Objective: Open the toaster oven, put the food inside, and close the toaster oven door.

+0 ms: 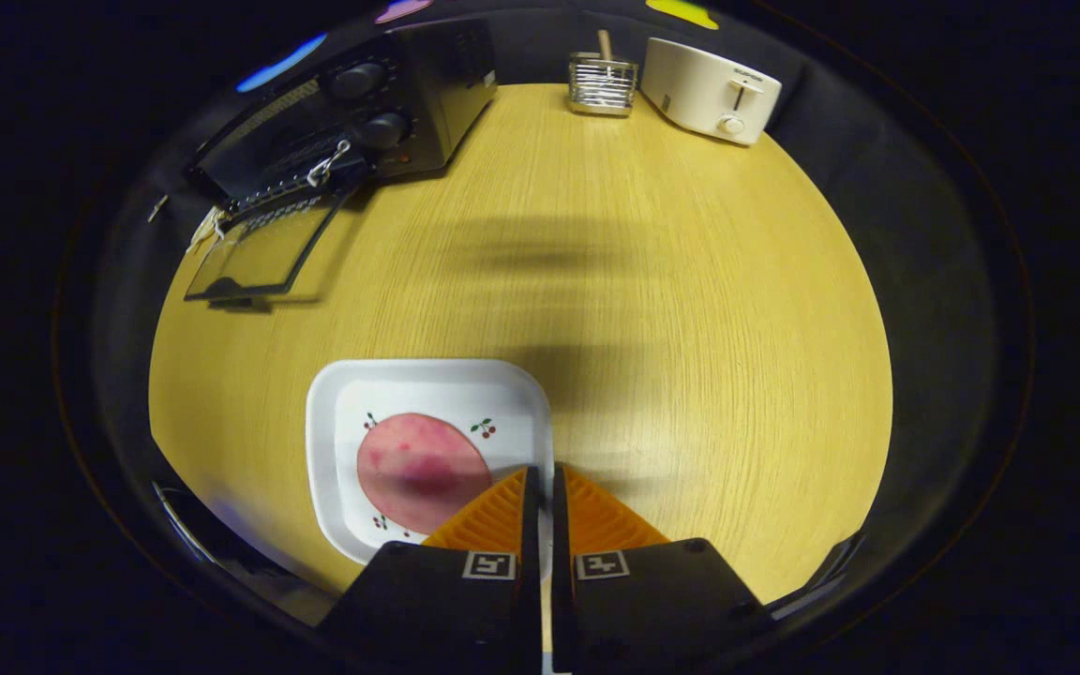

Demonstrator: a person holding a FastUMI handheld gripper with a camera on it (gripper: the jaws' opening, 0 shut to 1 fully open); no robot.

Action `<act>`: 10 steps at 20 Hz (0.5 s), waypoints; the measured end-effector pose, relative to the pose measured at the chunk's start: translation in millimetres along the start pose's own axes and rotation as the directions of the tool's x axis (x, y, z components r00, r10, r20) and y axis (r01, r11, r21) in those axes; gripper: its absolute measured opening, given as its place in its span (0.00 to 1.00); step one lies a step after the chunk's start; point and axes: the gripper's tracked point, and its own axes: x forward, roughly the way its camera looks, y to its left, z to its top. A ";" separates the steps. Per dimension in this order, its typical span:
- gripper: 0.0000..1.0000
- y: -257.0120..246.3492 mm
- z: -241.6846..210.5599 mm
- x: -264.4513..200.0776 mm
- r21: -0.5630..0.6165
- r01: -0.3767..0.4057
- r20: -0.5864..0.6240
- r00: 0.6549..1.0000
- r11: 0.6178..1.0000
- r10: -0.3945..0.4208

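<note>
Gripper (pixel 540 473) is closed down to a narrow slit, nothing held between the fingers. It hangs above the near right edge of a white square plate (pixel 329 441) on the wooden desk (pixel 690 328).

Plate has small cherry prints in its corners and carries one round pink slice of meat (pixel 413 464), lying flat. The slice sits just ahead and left of the fingertips; the left finger overlaps its near right edge in view, contact can't be confirmed.

Toaster oven (pixel 381 108), black, two knobs on its front panel, stands well beyond the plate at the far left of the desk. Its glass door (pixel 263 248) is swung down open, lying out flat toward the plate, with a metal clip and cord at the door's top.

Far side of the desk, right of the oven: a small metal wire holder (pixel 602 84), and just right of that a white pop-up toaster (pixel 711 91).
</note>
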 end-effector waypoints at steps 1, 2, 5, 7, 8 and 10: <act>0.09 5.1 0.8 -9.1 0.010 -0.005 0.007 1.000 1.000 0.005; 0.09 6.7 -0.6 -13.3 0.013 -0.012 -0.005 1.000 1.000 0.013; 0.09 8.7 -5.9 -13.9 0.012 -0.040 -0.030 0.999 0.999 0.040; 0.09 8.0 -6.2 -16.7 0.005 -0.061 -0.025 0.998 0.998 0.061; 0.09 7.5 -6.3 -17.0 0.010 -0.080 -0.024 0.997 0.997 0.080; 0.09 9.3 -7.4 -14.8 0.069 -0.135 -0.023 0.990 0.988 0.137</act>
